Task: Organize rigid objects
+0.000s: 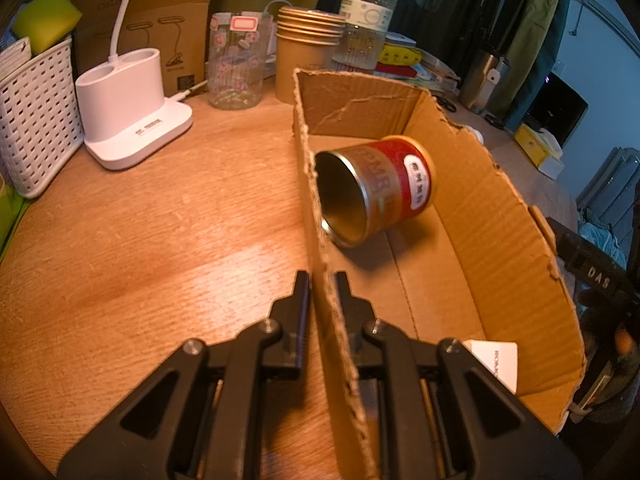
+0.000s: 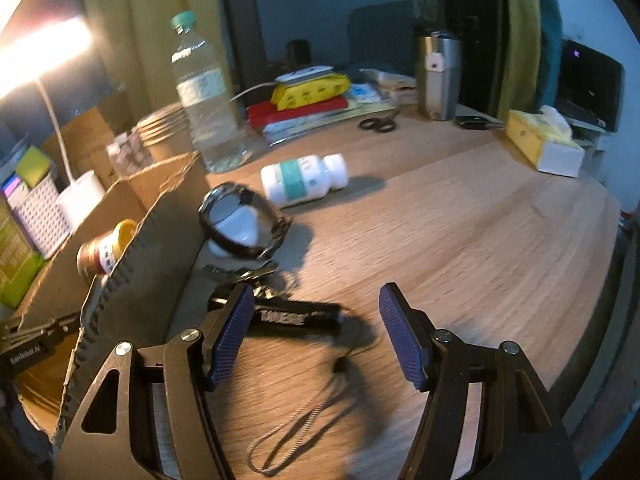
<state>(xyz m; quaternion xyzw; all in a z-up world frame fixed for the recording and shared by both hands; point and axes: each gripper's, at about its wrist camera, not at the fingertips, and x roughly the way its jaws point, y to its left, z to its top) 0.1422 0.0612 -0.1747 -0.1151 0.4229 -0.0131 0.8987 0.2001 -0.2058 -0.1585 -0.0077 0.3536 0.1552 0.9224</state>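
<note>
Left hand-held gripper pinches the near wall of the cardboard box, where a tin can lies on its side. Right hand-held gripper, jaws spread, hangs over a black flashlight lying on the tabletop beside the box.

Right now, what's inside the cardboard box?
One open red-labelled tin can lies on its side in the cardboard box, and a white card sits at the near end. The near wall hides the floor behind it.
</note>
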